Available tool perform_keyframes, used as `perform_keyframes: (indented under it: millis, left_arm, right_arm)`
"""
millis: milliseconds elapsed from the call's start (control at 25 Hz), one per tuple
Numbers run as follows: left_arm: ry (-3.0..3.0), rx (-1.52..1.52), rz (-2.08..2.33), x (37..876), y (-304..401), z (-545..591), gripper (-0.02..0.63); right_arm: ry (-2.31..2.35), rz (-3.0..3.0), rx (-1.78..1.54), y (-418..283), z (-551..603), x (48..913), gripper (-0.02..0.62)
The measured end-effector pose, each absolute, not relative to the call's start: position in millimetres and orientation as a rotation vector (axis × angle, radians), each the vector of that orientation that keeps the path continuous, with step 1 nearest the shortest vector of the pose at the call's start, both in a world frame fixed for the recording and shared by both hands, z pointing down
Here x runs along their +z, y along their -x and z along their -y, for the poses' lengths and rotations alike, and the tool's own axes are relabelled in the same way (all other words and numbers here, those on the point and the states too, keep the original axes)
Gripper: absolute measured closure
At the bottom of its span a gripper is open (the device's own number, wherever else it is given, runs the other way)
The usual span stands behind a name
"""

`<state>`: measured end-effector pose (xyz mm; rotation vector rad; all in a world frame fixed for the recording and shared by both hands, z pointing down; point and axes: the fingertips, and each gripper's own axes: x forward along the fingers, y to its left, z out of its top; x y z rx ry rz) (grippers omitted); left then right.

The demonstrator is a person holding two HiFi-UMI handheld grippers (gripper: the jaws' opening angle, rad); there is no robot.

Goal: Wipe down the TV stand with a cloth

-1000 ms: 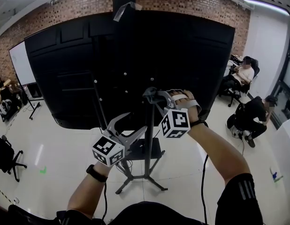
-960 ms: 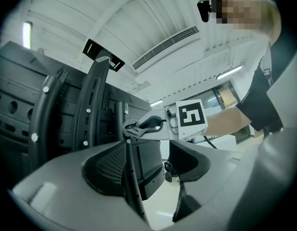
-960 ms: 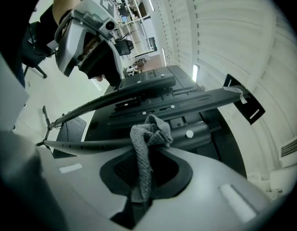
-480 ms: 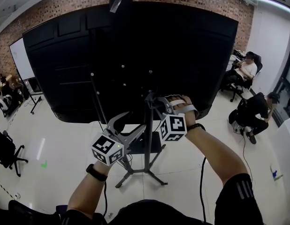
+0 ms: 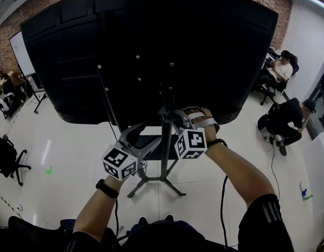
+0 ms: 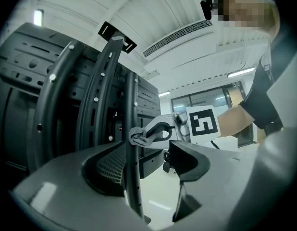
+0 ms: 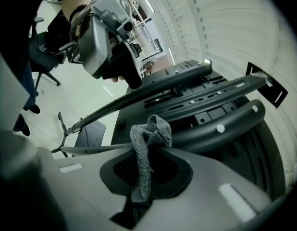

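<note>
Looking down from head height, a large black TV (image 5: 151,46) is seen from behind. It is mounted on a thin dark pole (image 5: 166,140) that rises from splayed legs (image 5: 175,189) on a pale floor.

The right gripper (image 7: 147,165) is right at the pole, just below the TV's lower edge. Its jaws are closed on a grey cloth (image 7: 149,134). The cloth is bunched into a small wad at the jaw tips and appears to be pressed against the pole, with a loose tail hanging back between the jaws.

The left gripper (image 6: 147,163) is at the pole too, a little below the right one. Its jaws are apart with the pole standing between them, close to one pad and clear of the other, so it does not grip anything.

Judging from this, the wipe along the pole is under way. Several things could go wrong:
- The wad is small, so a stroke could miss most of the pole's surface.
- The loose tail could catch on the pole's screws and pull free of the jaws.
- With the left jaws unclamped, nothing steadies the pole, so a hard sideways push could rock the top-heavy TV.
</note>
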<state>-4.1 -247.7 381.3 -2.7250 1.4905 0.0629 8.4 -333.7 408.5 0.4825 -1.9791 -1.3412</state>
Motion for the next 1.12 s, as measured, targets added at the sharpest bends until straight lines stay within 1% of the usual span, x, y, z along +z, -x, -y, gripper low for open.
perform_keyframes:
  millis: [600, 1120]
  left_arm:
    - [2.875, 0.008, -1.568, 488.9, 14.1, 270.5, 0.299]
    - [3.029, -0.093, -1.626, 609.8, 18.1, 291.8, 0.299]
  right_arm:
    - [-0.351, 2.05, -1.16, -4.2, 331.4, 529.7, 0.56]
    - [-0.296, 2.055, -0.993, -10.0, 335.7, 643.5, 0.56]
